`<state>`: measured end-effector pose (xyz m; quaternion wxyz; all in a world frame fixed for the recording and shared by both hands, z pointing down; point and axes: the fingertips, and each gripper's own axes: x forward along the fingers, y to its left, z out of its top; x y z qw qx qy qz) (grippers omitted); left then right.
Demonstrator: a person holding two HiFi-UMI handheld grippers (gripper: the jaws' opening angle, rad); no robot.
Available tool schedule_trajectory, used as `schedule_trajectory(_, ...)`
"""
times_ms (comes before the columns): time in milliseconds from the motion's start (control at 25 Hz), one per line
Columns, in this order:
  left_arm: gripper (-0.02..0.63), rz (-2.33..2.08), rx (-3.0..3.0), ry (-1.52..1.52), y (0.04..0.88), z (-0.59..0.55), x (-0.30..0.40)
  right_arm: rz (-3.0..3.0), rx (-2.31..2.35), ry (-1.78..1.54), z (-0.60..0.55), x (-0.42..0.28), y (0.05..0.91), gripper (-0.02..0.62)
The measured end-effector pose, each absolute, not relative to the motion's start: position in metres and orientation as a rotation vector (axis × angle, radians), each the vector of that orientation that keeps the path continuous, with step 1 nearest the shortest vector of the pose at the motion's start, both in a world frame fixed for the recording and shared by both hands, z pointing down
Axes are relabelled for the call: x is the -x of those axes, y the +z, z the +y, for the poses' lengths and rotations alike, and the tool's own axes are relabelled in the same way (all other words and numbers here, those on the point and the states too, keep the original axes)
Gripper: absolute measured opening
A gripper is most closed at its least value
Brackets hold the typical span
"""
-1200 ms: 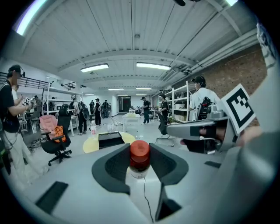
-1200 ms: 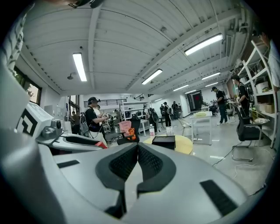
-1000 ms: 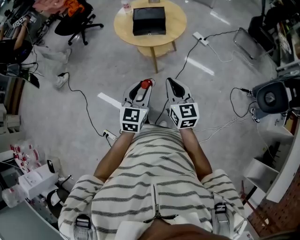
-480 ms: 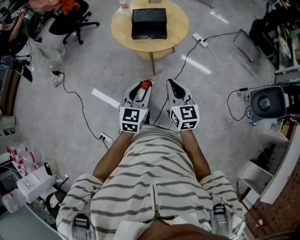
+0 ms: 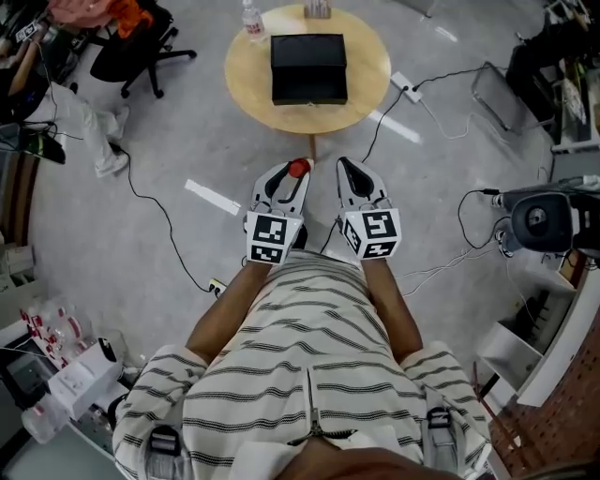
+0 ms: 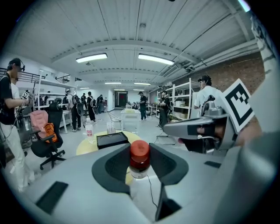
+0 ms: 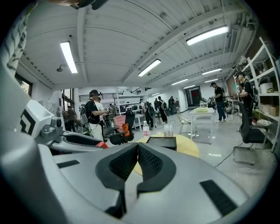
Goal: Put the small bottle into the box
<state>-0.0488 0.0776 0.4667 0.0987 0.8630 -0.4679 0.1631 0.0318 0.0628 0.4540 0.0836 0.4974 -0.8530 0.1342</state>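
Note:
A small clear bottle with a red cap [image 6: 139, 158] stands upright between the jaws of my left gripper [image 5: 294, 174], which is shut on it; its cap [image 5: 298, 169] shows red in the head view. My right gripper [image 5: 349, 171] is held level beside the left one, its jaws pressed together on nothing [image 7: 136, 154]. The black open box [image 5: 308, 68] lies on a round wooden table [image 5: 366, 94] some way ahead of both grippers. It also shows in the left gripper view as a black box [image 6: 112, 139] and in the right gripper view as a box [image 7: 162, 141].
A taller water bottle [image 5: 251, 19] stands at the table's far left edge. Cables [image 5: 159, 204] and a power strip [image 5: 404, 81] lie on the grey floor. An office chair [image 5: 141, 47] is at the left, shelving [image 5: 553, 328] at the right. People stand in the background.
The round table and box have come nearer and sit lower in the head view. Both grippers keep the same pose, the bottle still held.

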Motion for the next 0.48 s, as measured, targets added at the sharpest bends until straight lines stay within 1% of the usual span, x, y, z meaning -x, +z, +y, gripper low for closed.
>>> schedule_trajectory(480, 0.145, -1.300, -2.583, 0.503, 0.470, -0.008, 0.083, -2.498, -1.541, 0.430, -0.022, 0.003, 0.451, 0.020)
